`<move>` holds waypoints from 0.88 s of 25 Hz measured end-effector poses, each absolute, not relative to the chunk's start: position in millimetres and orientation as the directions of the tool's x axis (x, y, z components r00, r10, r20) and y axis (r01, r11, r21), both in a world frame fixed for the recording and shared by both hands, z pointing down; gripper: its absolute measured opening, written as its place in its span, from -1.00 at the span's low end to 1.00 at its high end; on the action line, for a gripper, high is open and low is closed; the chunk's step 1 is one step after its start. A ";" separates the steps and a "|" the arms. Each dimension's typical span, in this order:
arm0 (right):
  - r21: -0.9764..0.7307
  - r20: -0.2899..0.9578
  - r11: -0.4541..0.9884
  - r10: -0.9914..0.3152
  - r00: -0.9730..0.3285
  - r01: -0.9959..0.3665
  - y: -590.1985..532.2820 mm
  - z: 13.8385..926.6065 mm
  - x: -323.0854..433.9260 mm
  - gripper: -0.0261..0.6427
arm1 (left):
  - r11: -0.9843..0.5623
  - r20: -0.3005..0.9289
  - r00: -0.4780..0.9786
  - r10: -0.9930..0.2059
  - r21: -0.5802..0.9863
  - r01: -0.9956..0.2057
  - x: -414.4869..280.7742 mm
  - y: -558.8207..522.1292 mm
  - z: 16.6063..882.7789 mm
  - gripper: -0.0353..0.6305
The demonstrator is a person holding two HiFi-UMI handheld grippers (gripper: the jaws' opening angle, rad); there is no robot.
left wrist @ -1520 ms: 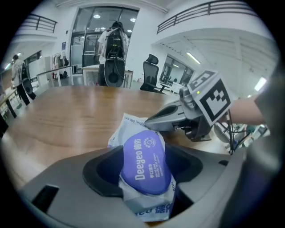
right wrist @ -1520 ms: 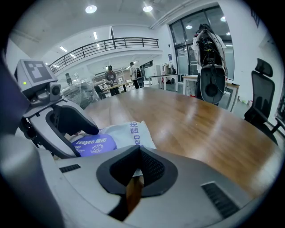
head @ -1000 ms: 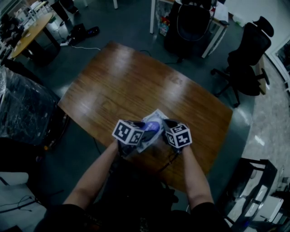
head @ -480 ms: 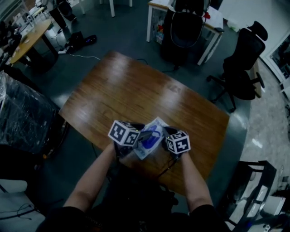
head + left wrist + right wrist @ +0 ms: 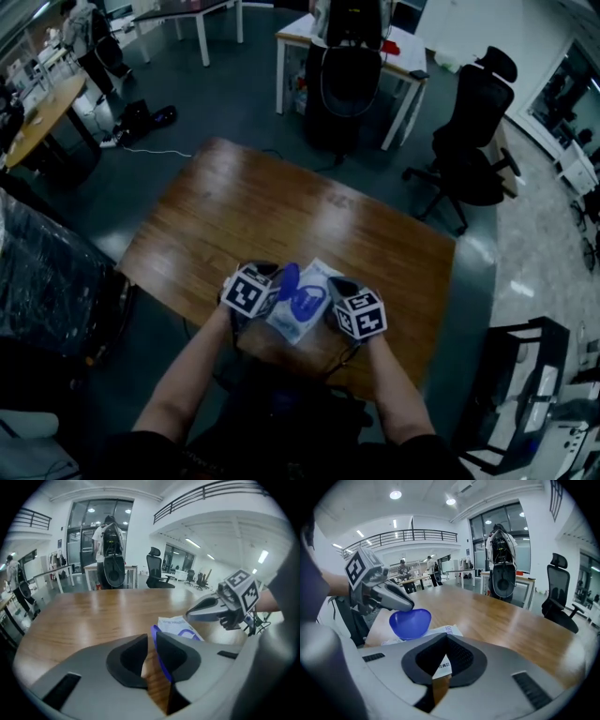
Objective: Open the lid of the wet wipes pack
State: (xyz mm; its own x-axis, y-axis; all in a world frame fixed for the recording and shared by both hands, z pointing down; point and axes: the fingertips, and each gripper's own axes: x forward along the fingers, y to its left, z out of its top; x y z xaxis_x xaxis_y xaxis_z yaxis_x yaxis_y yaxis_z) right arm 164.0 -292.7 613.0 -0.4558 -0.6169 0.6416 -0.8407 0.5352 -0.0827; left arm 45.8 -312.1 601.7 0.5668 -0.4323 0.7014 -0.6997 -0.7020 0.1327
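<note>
The white wet wipes pack [image 5: 309, 305] lies near the front edge of the wooden table [image 5: 281, 202]. Its blue lid [image 5: 289, 279] stands swung up off the pack. My left gripper [image 5: 274, 284] is at the pack's left, and its jaws are closing on the lid's thin edge [image 5: 160, 660]. The right gripper view shows the raised lid [image 5: 410, 623] hanging from the left gripper's tip [image 5: 408, 605]. My right gripper [image 5: 330, 302] is shut on the pack's right edge; white wrapper [image 5: 442, 667] shows between its jaws. In the left gripper view the pack [image 5: 180, 626] lies beyond the jaws.
Black office chairs [image 5: 469, 141] stand behind the table on the right, and a white desk [image 5: 347, 37] stands at the back. A black wrapped bulk [image 5: 42, 272] is at the left. A white rack [image 5: 525, 403] sits at the lower right.
The blue lid has swung up from flat on the pack to standing. My left gripper's jaws have drawn together on it and lifted. The right gripper rose a little with the pack.
</note>
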 end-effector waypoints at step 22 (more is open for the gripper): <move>-0.155 0.090 0.411 -0.899 -0.428 -0.898 -246.4 400.8 136.5 -0.89 | -0.817 0.289 0.798 -0.528 0.084 -0.571 85.7 -286.6 436.2 -0.87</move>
